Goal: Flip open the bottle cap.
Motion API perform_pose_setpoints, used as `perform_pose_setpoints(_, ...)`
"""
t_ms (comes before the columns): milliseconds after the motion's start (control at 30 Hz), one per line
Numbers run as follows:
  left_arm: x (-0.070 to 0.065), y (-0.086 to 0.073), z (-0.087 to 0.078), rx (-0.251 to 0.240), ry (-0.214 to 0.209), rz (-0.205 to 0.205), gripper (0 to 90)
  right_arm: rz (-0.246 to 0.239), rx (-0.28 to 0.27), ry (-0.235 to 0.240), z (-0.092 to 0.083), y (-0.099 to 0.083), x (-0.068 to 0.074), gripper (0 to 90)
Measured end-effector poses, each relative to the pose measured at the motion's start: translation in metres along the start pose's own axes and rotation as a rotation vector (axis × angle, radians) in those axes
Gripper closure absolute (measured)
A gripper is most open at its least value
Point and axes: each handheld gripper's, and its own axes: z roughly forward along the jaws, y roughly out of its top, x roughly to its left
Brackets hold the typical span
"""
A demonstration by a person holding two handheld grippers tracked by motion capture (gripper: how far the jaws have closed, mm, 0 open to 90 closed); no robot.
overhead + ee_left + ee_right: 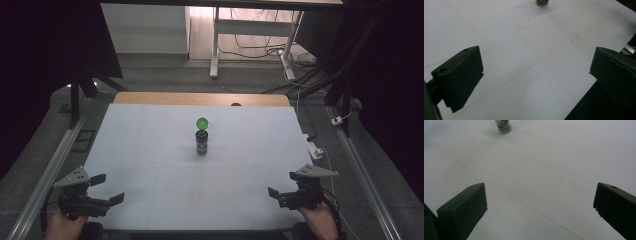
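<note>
1. the small dark bottle [202, 143] stands upright near the middle of the white counter [150, 150], a round green top [202, 122] on it.
2. left claw [102, 189] sits at the near left corner of the counter, held in a hand [65, 225] that comes in from the bottom edge; its jaws are spread wide, nothing between them.
3. right claw [274, 192] mirrors it at the near right corner, in the other hand [320, 222], jaws also spread and empty.
4. both claws are well apart from the bottle, one on each side, both pointing in over the counter.
5. in the left gripper view the left claw [536, 75] frames bare white counter [511, 62] with faint red marks, and the base of the bottle [542, 3] peeks in at the top edge, far ahead.
6. in the right gripper view the right claw [540, 207] is just as open over the counter [544, 175], and the bottle's [504, 126] lower part shows at the top, left of centre.
7. a white cable [325, 160] lies beside the right edge of the counter.
</note>
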Motion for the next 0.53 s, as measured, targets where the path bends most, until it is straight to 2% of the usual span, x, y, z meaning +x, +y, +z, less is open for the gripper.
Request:
perform_pose_setpoints(133,0.003,-0.008,-0.005,0.001,0.018,-0.019,0.0,0.010,0.012,-0.025,-0.008,-0.008,-0.004,0.0)
perform_pose_setpoints(300,0.005,-0.015,-0.009,0.025,0.054,-0.029,0.0,0.023,0.043,-0.047,-0.013,-0.017,-0.005,0.0)
perform_pose_setpoints(533,0.006,-0.016,-0.009,0.044,0.069,-0.041,0.0,0.035,0.059,-0.070,-0.016,-0.020,-0.006,0.0)
